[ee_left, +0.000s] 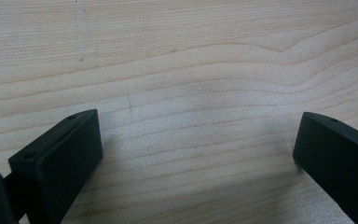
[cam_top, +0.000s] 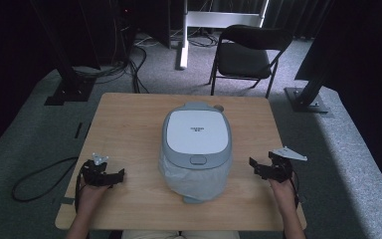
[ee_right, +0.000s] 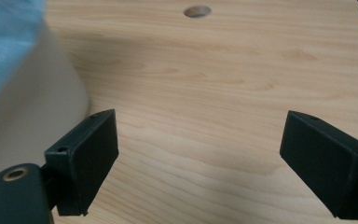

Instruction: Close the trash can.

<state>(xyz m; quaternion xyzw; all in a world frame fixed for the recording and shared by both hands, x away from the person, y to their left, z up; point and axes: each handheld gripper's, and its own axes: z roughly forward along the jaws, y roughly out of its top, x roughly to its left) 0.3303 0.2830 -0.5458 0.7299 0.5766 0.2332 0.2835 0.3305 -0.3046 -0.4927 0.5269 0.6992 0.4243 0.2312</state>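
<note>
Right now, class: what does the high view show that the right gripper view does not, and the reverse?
High view alone: the rice cooker's closed lid, both hands with the left gripper and right gripper, a chair. Right gripper view alone: its open jaws close up and a hole in the table. Both: the cooker's wall and the wooden tabletop.

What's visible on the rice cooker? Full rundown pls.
The rice cooker stands upright at the middle of the wooden table, lid shut. The lid is grey-blue with a white panel bearing small unreadable print; a latch button sits at its near edge. The body looks like white plastic, rounded. The right gripper view catches its wall beside the left jaw. Both claws rest apart from it, jaws open.
</note>
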